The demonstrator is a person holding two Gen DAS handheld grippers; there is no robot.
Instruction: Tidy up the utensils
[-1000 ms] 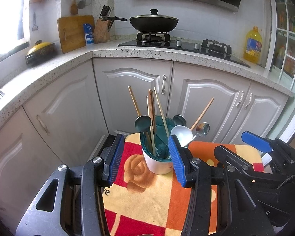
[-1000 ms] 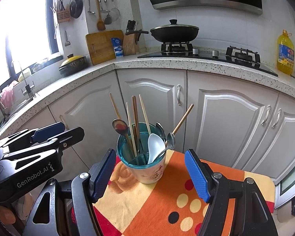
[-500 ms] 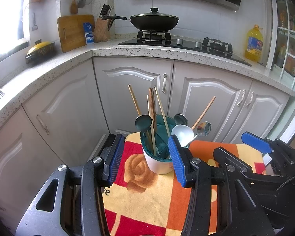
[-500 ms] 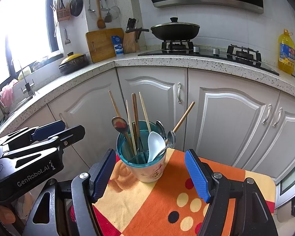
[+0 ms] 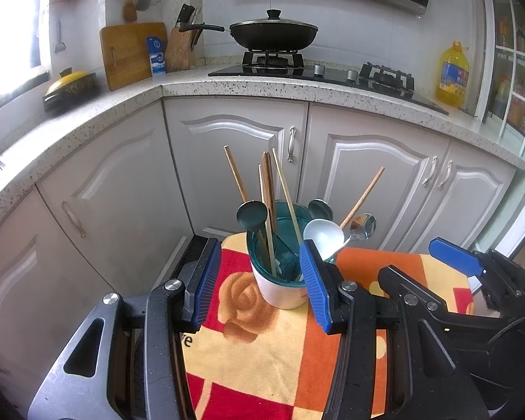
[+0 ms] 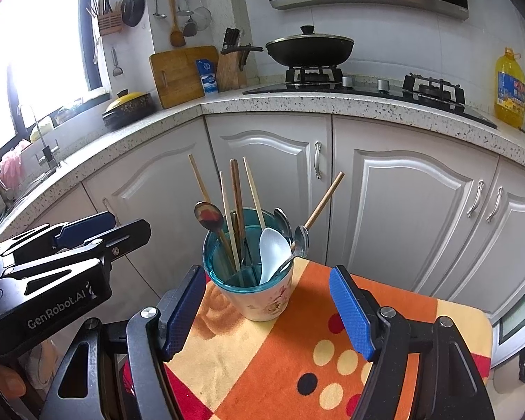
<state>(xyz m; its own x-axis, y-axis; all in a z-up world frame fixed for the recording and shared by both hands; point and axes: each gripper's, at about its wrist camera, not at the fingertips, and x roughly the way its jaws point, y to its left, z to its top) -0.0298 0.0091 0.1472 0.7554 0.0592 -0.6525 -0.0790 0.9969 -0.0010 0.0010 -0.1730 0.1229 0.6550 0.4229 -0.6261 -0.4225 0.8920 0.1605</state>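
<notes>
I am holding my left gripper point(image 5: 259, 281) spread, its blue pads flanking but not touching the white ceramic cup with a teal inner rim point(image 5: 278, 276), which is sitting just ahead on the orange, red and yellow patterned cloth point(image 5: 262, 357). My right gripper point(image 6: 267, 309) is also standing spread and empty, the same cup point(image 6: 253, 287) just beyond its tips. Wooden chopsticks point(image 6: 236, 206), a dark wooden spoon point(image 6: 210, 215), a white plastic spoon point(image 6: 273, 250) and a steel spoon point(image 6: 301, 238) are standing upright or leaning in the cup. Grey cabinet doors point(image 6: 273, 171) are facing me beyond.
</notes>
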